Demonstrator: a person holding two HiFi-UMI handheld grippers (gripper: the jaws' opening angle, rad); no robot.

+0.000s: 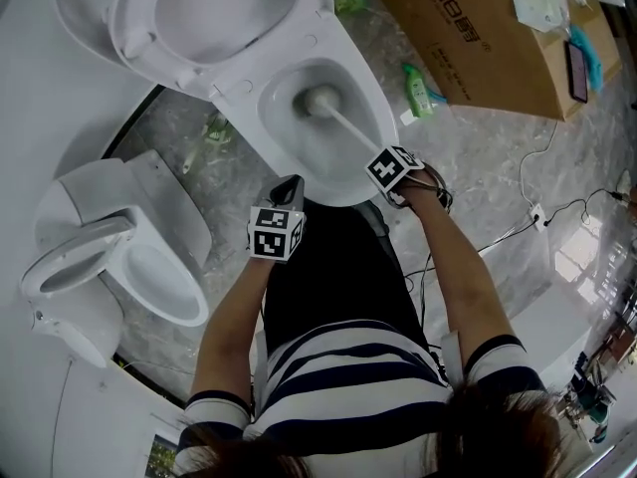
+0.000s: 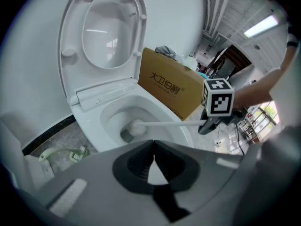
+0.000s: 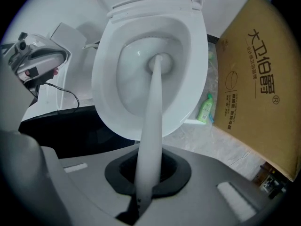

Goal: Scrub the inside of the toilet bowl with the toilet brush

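White brush (image 3: 153,126) gripped, right tongs (image 3: 148,173); left tongs (image 2: 154,147) closed, empty; ceiling light (image 2: 263,26): left gripper view only.

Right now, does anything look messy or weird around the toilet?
Yes. A green bottle sits on the floor, squeezed between the toilet and a big cardboard box. A second toilet stands right beside the first, which is unusual. Nothing looks spilled or broken.

The toilet bowl (image 1: 249,108) looked glossy, smooth glazed ceramic, the brush (image 1: 350,130) a smooth white plastic, the box (image 1: 468,38) at upper right matt brown cardboard, the floor (image 1: 478,167) polished stone.
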